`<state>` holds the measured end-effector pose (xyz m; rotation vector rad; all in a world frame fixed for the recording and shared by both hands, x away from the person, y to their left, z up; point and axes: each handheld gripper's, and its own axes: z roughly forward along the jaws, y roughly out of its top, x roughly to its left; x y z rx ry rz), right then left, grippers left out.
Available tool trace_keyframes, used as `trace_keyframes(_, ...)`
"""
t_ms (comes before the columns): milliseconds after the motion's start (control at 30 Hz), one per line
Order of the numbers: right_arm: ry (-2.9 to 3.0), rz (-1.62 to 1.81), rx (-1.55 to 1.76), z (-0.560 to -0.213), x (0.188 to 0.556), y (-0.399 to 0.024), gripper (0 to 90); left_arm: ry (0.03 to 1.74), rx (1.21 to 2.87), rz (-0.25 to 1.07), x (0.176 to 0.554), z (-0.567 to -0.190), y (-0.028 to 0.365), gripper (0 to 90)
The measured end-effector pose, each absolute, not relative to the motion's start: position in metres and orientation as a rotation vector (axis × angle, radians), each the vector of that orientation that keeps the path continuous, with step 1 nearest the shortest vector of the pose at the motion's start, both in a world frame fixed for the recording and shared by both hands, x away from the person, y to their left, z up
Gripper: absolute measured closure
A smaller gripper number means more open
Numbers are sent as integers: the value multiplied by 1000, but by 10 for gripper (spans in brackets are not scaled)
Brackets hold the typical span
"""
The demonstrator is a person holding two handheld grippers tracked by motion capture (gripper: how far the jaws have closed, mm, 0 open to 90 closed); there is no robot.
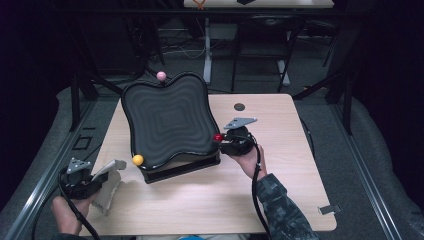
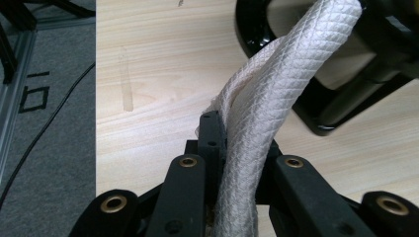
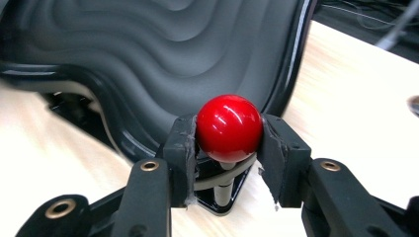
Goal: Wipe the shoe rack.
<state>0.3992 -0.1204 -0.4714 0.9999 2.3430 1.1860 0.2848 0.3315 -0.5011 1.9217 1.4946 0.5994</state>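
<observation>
Red ball [image 3: 229,128] on its stem at the black wavy tray's [image 1: 170,120] right edge, clenched between the right claw [image 1: 226,140], white cloth [image 2: 267,123] pinched in the left claw [image 1: 100,181] at the counter's [image 1: 210,200] near-left corner, yellow ball [image 1: 138,160] and pink ball [image 1: 161,75] at other tray edges.

Dim overall, with dark surroundings and black corners around the lit worktop [image 1: 280,200]. Soft overhead light, faint shadows. Sharp glare on the red ball [image 3: 229,128]; blurred wood at left in the right gripper view. Slightly soft high view.
</observation>
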Motion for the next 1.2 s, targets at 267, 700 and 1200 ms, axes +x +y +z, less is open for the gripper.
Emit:
trace_keyframes(267,2293,1162,1088,-471,409,-129,560,1467,1967,577,292,-501,326,817)
trace_keyframes(700,2287,1017,1045,-473,412,-115,599,1447,2065,550,296,-501,321,823)
trace_keyframes(1200,2396,1034,954,-470,417,-139,600,1425,2101,549,299,-500,320,822)
